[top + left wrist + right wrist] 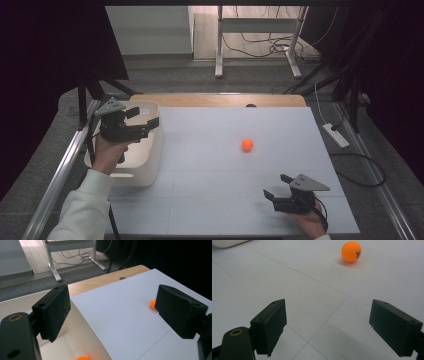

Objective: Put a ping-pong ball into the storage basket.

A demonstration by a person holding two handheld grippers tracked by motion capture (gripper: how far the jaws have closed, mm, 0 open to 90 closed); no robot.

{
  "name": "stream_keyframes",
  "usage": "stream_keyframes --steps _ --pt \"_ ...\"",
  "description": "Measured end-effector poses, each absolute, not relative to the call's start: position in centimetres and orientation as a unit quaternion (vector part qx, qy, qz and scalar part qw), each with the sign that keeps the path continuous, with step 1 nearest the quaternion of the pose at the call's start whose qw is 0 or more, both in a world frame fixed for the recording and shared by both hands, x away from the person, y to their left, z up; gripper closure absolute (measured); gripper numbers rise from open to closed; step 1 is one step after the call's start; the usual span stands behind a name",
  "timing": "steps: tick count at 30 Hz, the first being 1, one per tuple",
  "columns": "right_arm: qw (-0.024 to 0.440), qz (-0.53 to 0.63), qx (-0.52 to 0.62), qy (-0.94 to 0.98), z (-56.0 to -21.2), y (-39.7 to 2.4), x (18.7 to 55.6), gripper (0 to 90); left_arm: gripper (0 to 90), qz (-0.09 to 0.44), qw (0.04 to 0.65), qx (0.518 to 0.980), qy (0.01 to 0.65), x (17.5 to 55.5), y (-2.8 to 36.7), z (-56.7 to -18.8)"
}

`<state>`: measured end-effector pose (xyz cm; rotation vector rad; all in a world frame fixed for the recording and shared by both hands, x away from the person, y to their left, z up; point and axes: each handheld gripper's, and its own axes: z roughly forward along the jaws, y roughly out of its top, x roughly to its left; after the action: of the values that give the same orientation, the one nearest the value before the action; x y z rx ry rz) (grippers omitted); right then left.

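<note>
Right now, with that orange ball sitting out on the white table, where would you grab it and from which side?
Across its middle, the widest part, with one pad on each side. The orange ball is round, so any pair of opposite sides serves, and it lies alone on the table. I would probably come from the near right, where the right gripper already faces it with open fingers, closing gently so it does not roll.

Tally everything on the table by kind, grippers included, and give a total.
Orange balls: 2, one on the table, one in the bin
White bin: 1
Grippers: 2, left gripper and right gripper, both open and empty
Total: 5
</note>
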<state>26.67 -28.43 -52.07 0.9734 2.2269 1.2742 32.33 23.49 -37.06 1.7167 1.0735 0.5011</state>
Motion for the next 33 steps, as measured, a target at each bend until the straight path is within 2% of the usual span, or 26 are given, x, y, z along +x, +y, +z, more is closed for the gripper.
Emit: stream_keyframes --steps 11,18,33 --pt "0.196 0.461 0.349 0.792 -52.0 -28.8 26.4 14.1 14.5 0.211 0.508 0.718 0.427 31.4 21.5 -37.1" --pt "0.201 0.461 0.351 0.790 -51.9 -28.8 26.4 14.2 14.9 0.198 0.519 0.727 0.403 31.4 19.5 -36.6" --pt "0.201 0.456 0.351 0.792 -52.1 -29.2 26.2 14.3 14.8 0.177 0.532 0.728 0.395 31.9 17.5 -36.9"
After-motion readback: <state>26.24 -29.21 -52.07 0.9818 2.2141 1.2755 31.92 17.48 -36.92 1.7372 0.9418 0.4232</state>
